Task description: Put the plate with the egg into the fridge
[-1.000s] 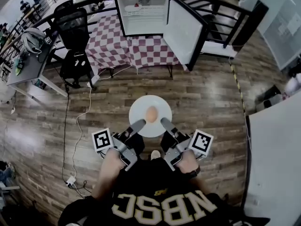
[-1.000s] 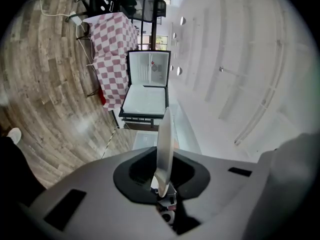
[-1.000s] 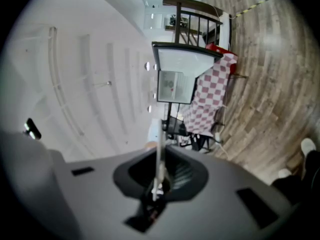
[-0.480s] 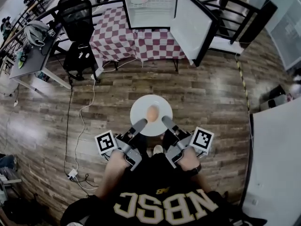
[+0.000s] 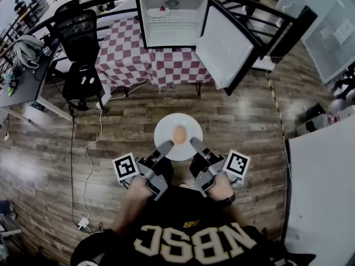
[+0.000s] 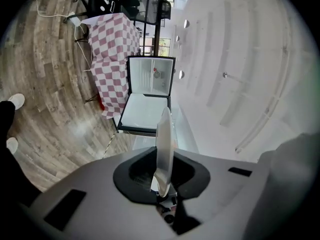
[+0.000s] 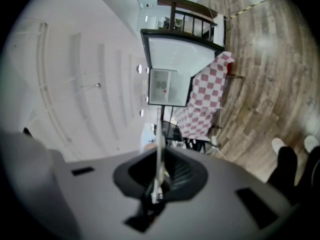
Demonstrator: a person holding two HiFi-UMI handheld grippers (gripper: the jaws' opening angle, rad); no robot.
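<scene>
**Head view: the fridge is nearer, and the plate rides along unchanged**

The head view shows the open fridge [image 5: 177, 29] and its swung-out door [image 5: 222, 43] larger and lower in the picture than a second ago. More of the checked-cloth surface [image 5: 133, 54] under the fridge has slid into sight as well, so I am walking toward it across the wooden floor [image 5: 111, 121].

The load has not changed. The white plate [image 5: 166, 127] still sits level in front of me, and the egg [image 5: 179, 133] rests near its middle, where it was before. My left tool [image 5: 165, 146] is clamped on the near-left rim and my right tool [image 5: 195, 144] on the near-right rim. Each gripper view shows the plate edge-on, a thin pale blade pinched between that tool's jaws, with the fridge beyond it [image 6: 150, 79] [image 7: 162, 86].

For the task this is the carry — the plate is lifted, held from both sides, and well short of the fridge. The door stands wide, so nothing needs opening. The upper shelf holds something small with a red top [image 5: 162, 8], but I cannot tell what it is. Below it the shelves look free.

The egg lies loose on a smooth plate, so I judge the main risk to be a tilt or a jolt as I step — both tools need to stay level with each other until the plate is inside.
</scene>
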